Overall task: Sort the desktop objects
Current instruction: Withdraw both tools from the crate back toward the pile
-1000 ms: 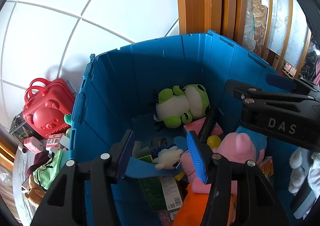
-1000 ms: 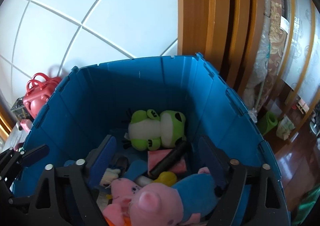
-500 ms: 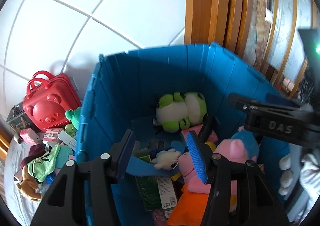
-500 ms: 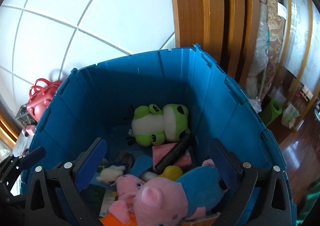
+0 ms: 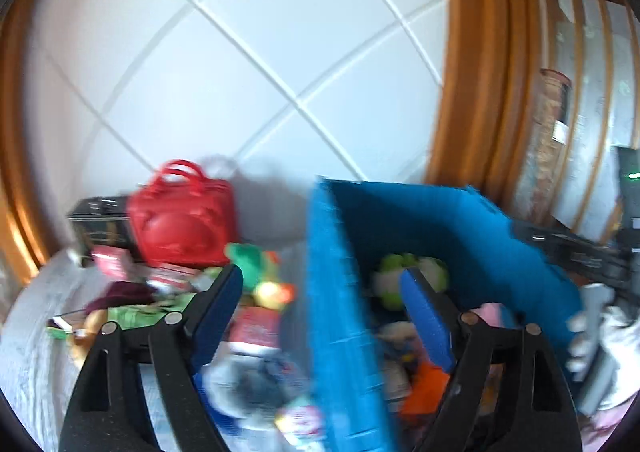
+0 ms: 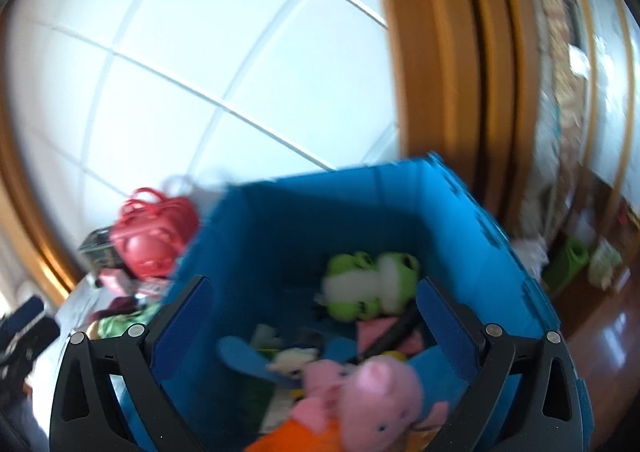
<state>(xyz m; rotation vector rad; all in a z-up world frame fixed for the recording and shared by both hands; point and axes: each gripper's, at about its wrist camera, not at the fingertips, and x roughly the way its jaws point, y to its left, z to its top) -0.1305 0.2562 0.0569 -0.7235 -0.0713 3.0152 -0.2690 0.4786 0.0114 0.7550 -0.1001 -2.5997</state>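
Observation:
A blue plastic crate holds a green frog plush, a pink pig plush and other small items. My right gripper hangs open above the crate's inside with nothing between its fingers. My left gripper straddles the crate's left wall; its jaws are opening and hold nothing. To the crate's left lies a blurred pile of loose objects on a white cloth: a green plush, boxes, packets. The frog plush also shows in the left wrist view.
A red bear-faced case and a black box stand against the white tiled wall. A wooden door frame rises behind the crate. The right gripper's black body shows at the right edge.
The left gripper has swung left from inside the crate to over its left wall, and its jaws have widened. The right gripper rose and pulled back, jaws slightly wider. Both views are now blurred.

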